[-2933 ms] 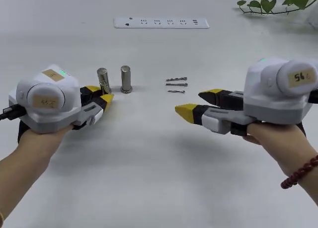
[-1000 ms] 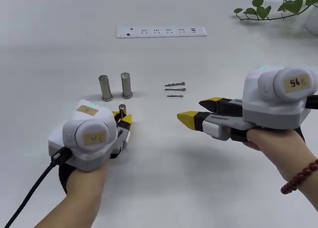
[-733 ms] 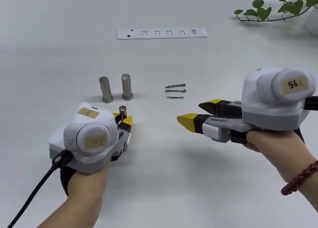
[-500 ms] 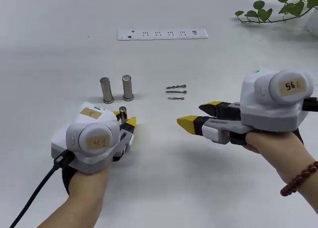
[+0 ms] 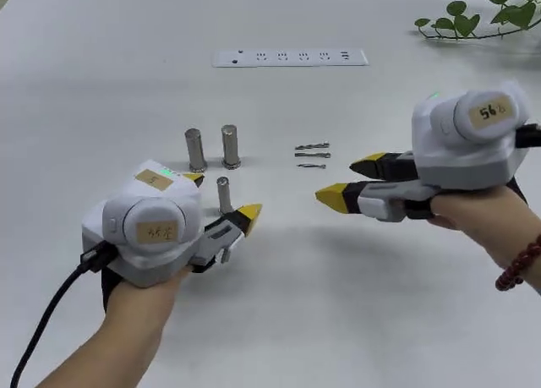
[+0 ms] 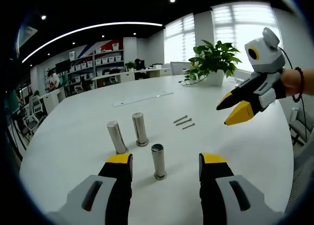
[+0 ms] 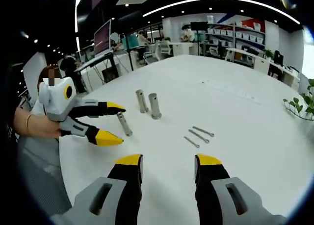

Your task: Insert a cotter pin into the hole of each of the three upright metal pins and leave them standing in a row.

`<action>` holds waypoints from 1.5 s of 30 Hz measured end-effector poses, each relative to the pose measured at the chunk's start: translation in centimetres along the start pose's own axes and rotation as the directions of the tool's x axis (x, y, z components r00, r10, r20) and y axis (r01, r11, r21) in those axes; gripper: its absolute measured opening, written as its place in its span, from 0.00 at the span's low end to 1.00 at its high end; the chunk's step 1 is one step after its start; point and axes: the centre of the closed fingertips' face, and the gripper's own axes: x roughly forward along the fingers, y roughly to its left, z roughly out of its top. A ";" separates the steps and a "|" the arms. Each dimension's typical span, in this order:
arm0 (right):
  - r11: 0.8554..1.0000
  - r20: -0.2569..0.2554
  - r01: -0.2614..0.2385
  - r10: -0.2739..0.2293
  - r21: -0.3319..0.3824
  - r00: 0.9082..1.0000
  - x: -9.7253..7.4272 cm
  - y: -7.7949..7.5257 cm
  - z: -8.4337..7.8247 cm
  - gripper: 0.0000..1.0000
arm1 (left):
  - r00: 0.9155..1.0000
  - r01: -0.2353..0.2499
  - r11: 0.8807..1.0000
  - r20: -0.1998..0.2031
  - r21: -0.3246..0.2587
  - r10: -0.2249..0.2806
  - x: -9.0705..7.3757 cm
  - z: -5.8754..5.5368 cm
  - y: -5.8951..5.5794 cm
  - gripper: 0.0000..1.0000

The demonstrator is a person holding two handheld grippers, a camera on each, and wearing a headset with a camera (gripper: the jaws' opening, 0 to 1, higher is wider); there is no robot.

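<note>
While the white table [image 5: 355, 320] runs across the whole head view, with a power strip [image 5: 290, 57] lying at upper centre, the work sits in the middle band. The left tongs [image 6: 166, 160] are at lower left, spread wide and holding nothing. One metal pin [image 5: 224, 194] stands upright in the gap between their tips, touching neither. The right tongs [image 5: 347, 179] hang at centre right, also wide open and empty, with their tips pointing toward the left of the frame. Two more metal pins [image 5: 195, 150] [image 5: 230, 145] stand side by side just above the freed one, so the three form a triangle, not a row. The three cotter pins [image 5: 312, 155] lie flat at centre, stacked one above another.

The coming move probably turns on those cotter pins. They lie just up and left of the right tongs' tips and well right of the left tongs, so the right hand is nearer. Their long axes run left to right, roughly along the right tongs' own reach. In the right gripper view they sit ahead, slightly right of the gap, slanting.

Half a second earlier the left tongs were closed about the near pin; now they have let go. The right tongs have scarcely moved.
</note>
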 end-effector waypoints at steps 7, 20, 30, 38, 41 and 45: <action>0.998 -0.080 -0.032 0.027 -0.058 0.996 1.3 -1.3 0.2 0.37 | 1.000 0.018 1.000 -0.006 0.011 -0.018 -1.3 0.2 0.0 0.67; 0.988 -0.214 -0.085 0.056 -0.129 0.975 3.8 -2.5 -0.5 0.29 | 1.000 0.011 0.998 -0.019 -0.069 -0.012 -3.8 0.4 0.5 0.82; 0.973 -0.279 -0.119 0.061 -0.198 0.958 5.4 -3.3 -0.6 0.20 | 0.998 0.052 0.998 -0.023 -0.043 -0.053 -5.0 0.4 -0.8 0.87; 0.961 -0.328 -0.143 0.060 -0.236 0.943 6.3 -3.8 -0.7 0.13 | 0.997 0.062 0.997 -0.036 -0.043 -0.063 -5.2 -0.1 -1.0 0.86; 0.960 -0.347 -0.154 0.066 -0.233 0.936 6.5 -3.8 -0.9 0.12 | 0.997 0.066 0.997 -0.041 -0.041 -0.068 -5.4 -0.2 -1.1 0.86; 0.959 -0.378 -0.169 0.073 -0.228 0.923 6.8 -3.9 -1.2 0.10 | 0.996 0.077 0.996 -0.038 -0.053 -0.079 -5.7 -0.2 -1.3 0.86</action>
